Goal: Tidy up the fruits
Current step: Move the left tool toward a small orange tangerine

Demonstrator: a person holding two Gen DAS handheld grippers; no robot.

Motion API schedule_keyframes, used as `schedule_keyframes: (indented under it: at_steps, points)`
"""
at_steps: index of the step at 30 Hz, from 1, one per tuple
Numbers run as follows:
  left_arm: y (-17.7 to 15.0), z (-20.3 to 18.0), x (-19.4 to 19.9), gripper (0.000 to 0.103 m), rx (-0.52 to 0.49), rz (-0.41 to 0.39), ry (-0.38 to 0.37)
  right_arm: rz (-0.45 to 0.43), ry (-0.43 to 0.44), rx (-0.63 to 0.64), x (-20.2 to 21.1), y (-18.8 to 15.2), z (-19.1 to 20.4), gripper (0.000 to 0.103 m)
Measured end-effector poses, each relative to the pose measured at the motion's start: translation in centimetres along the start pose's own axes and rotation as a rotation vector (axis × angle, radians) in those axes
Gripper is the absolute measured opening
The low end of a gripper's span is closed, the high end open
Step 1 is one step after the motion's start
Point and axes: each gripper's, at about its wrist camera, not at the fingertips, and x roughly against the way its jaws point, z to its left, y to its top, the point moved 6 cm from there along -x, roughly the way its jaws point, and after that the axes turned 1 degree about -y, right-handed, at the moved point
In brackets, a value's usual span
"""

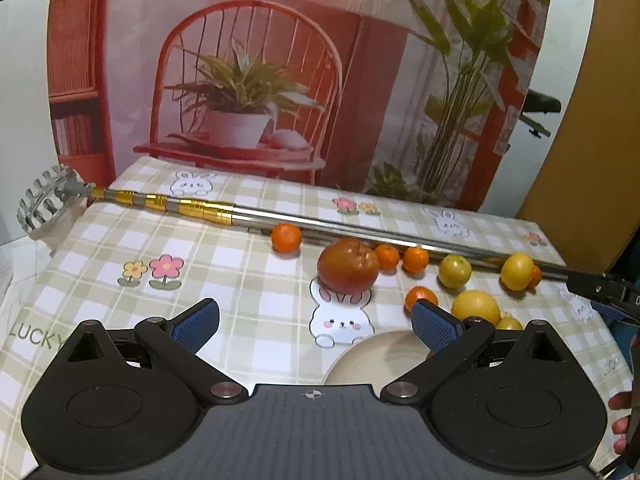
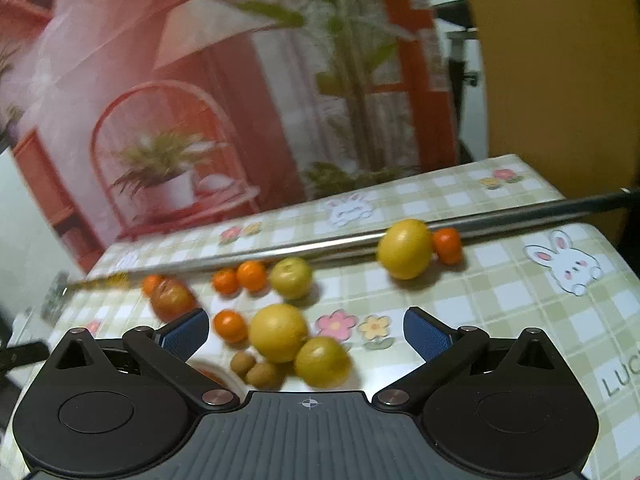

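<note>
Fruit lies loose on a checked tablecloth (image 1: 240, 280). In the left wrist view a large red apple (image 1: 348, 266) sits mid-table, with small tangerines (image 1: 286, 237) and yellow lemons (image 1: 475, 305) around it. A cream plate (image 1: 376, 356) lies just under my open, empty left gripper (image 1: 316, 322). In the blurred right wrist view my right gripper (image 2: 306, 330) is open and empty. A large yellow fruit (image 2: 278, 332), a second yellow fruit (image 2: 322, 361) and small brown fruits (image 2: 256, 368) lie between its fingers. Another lemon (image 2: 405, 248) lies farther back.
A long metal telescopic pole (image 1: 320, 224) with a gold section and a toothed picker head (image 1: 44, 200) lies across the table behind the fruit; it also shows in the right wrist view (image 2: 360, 240). A printed backdrop (image 1: 280, 60) stands at the table's far edge.
</note>
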Motion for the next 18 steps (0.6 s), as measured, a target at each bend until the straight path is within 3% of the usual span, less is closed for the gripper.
schedule_keyframes:
  at_steps: [1,8,18]
  points:
    - [0.1,0.1,0.0,0.103,0.007,-0.010,-0.004,-0.039,-0.003,-0.003,0.3,0.1,-0.2,0.103]
    - [0.6,0.8,-0.4,0.103,0.014,-0.067,-0.001,-0.057,-0.020,0.064,0.2,0.7,-0.4,0.103]
    - [0.9,3.0,-3.2,0.103,0.055,0.036,0.040,-0.002,-0.002,0.123,-0.8,1.0,-0.3,0.103]
